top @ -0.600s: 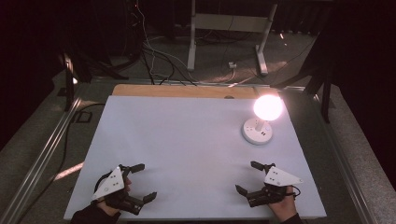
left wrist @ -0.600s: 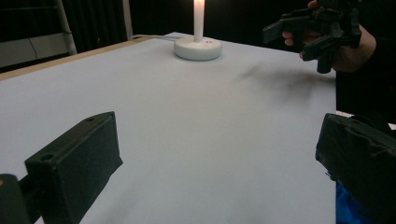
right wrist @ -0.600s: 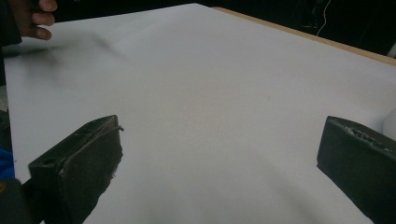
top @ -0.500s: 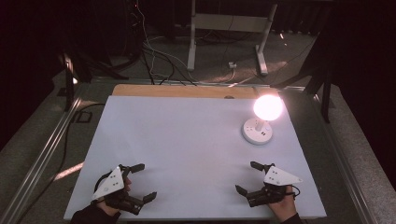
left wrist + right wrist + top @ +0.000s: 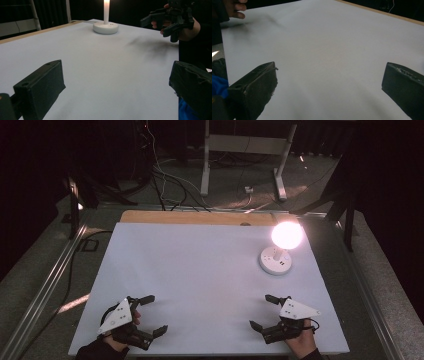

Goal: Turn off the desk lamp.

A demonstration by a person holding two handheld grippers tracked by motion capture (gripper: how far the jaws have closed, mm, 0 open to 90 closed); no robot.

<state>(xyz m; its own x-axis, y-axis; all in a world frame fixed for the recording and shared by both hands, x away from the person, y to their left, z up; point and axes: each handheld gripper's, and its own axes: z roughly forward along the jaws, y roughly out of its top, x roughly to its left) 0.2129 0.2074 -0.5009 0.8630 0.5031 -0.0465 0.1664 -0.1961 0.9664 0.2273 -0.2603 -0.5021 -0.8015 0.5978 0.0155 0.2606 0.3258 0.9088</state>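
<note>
A lit globe lamp [image 5: 286,235] glows on a round white base [image 5: 275,262] at the far right of the white table sheet [image 5: 200,270]; in the left gripper view its stem [image 5: 106,11] and base [image 5: 105,27] stand far off. My left gripper [image 5: 150,316] rests near the front left corner, open, nothing between its jaws. My right gripper [image 5: 262,312] sits near the front right edge, open and empty too. The left gripper view also catches the right gripper [image 5: 160,23] in a hand at upper right.
A wooden strip [image 5: 200,217] borders the sheet's far edge. Behind the table, cables [image 5: 165,180] and a white metal stand [image 5: 245,145] lie on the dark floor. Metal rails [image 5: 45,285] run along the table's left side. A hand [image 5: 235,8] appears in the right gripper view.
</note>
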